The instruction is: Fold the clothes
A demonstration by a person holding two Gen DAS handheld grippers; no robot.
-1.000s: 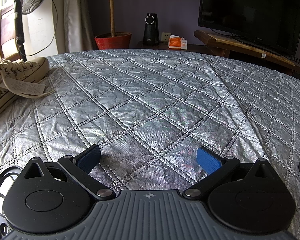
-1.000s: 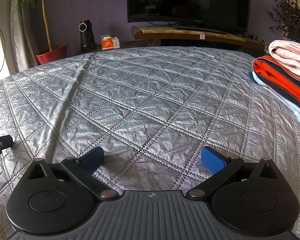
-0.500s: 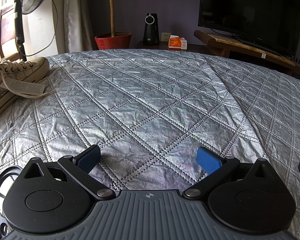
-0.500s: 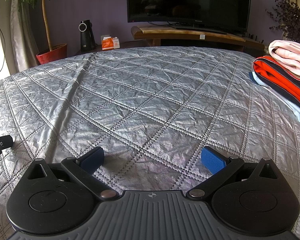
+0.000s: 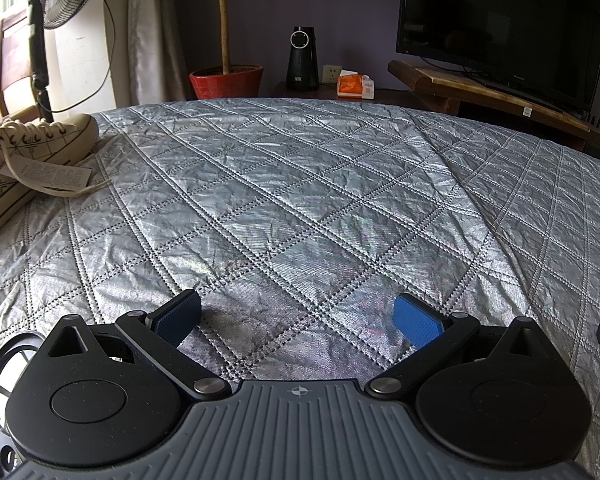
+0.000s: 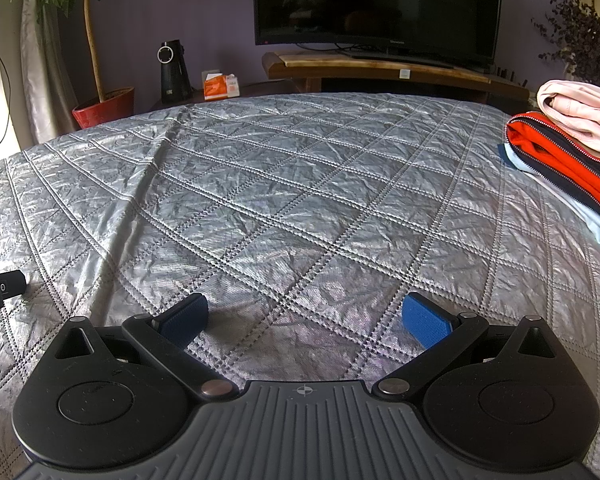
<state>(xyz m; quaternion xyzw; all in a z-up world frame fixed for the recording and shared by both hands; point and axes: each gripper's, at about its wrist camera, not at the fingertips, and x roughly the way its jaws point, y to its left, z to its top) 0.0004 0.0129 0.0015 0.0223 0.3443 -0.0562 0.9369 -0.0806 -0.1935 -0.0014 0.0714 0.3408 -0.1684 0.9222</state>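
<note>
Silver quilted bedspread is bare across its whole middle, no garment spread out for folding in either view. Left tool sits low over the near part of the bedspread, blue pads spread wide, nothing between them. Right tool same: wide apart, holding nothing, low over the bedspread. Only clothes visible are the stack of folded garments at the far right edge of the bedspread in the right wrist view: pink one on top, red-and-navy zipped one under it, pale blue at the bottom. They look tidy, so I'd judge those as done. Cream canvas sneaker with a paper tag lies at the bedspread's left edge, not part of the job. No unfolded piece in sight, so either the task is finished or the next garment is out of frame; can't tell which.
</note>
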